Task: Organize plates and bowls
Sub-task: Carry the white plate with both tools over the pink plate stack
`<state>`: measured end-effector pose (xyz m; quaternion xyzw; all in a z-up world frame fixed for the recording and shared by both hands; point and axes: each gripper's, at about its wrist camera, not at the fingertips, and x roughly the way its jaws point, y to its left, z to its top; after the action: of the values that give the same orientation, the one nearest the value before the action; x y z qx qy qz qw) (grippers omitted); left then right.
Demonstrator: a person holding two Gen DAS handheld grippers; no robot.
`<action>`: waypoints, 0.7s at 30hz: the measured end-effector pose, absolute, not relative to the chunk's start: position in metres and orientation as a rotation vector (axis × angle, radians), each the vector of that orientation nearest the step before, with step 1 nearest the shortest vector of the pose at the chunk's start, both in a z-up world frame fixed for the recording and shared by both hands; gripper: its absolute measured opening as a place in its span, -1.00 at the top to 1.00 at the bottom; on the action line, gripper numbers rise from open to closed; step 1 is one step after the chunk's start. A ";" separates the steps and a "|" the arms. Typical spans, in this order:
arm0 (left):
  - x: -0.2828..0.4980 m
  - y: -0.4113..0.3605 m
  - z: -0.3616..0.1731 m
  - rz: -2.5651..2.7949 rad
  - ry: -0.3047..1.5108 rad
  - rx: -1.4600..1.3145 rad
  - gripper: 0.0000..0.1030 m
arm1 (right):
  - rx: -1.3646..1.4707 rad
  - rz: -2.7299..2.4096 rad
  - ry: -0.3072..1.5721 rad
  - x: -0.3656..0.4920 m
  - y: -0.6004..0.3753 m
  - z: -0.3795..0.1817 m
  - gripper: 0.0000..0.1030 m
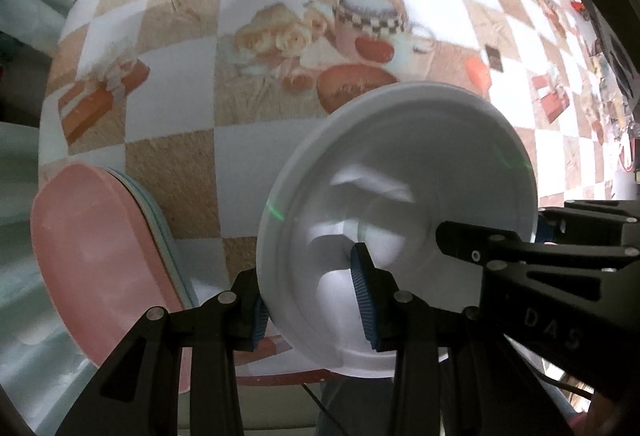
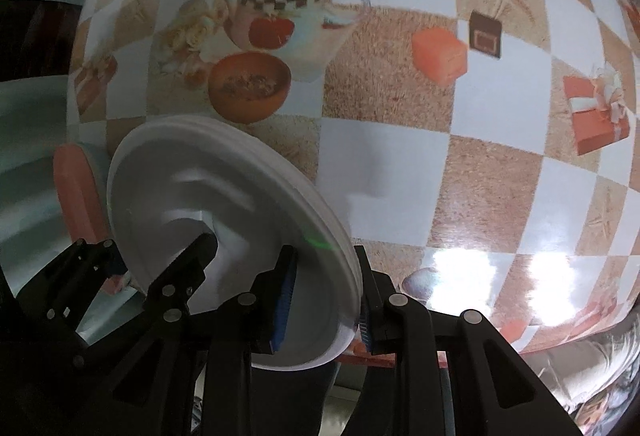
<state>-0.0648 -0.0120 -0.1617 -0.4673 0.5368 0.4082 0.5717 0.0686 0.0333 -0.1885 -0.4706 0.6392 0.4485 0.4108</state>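
Observation:
A stack of white plates [image 1: 400, 175] hangs tilted above the table, held at two sides of its rim. My left gripper [image 1: 312, 300] is shut on the rim, blue pads on both faces. My right gripper [image 1: 516, 236] clamps the opposite rim. In the right wrist view the white plates [image 2: 208, 187] show several stacked edges; my right gripper [image 2: 324, 308] is shut on them, and the left gripper [image 2: 154, 256] grips the far side. A pink plate [image 1: 100, 256] tops a stack of pastel plates at the table's left edge, also seen as the pink plate [image 2: 74, 191].
The table wears a glossy checkered cloth [image 1: 180, 175] printed with teapots, bowls and gift boxes. Its near edge [image 2: 380, 358] runs just under the grippers. Dark clutter [image 1: 608, 47] lines the far right side. A pale green surface [image 1: 24, 296] lies beyond the left edge.

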 end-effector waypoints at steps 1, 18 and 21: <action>-0.066 -0.008 -0.157 0.960 1.251 -1.093 0.22 | -1.185 1.133 1.604 0.071 0.037 -0.183 0.42; -0.145 -0.033 -0.098 1.178 1.083 -1.099 0.22 | -1.272 1.310 1.472 -0.021 0.038 -0.109 0.42; -0.158 -0.038 -0.101 1.222 1.063 -1.135 0.22 | -1.309 1.345 1.465 -0.040 0.045 -0.110 0.42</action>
<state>-0.1579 -0.0379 -0.1008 -0.4794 0.4488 0.5163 0.5497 -0.0396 0.0451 -0.1104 -0.5105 0.5713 0.5245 0.3714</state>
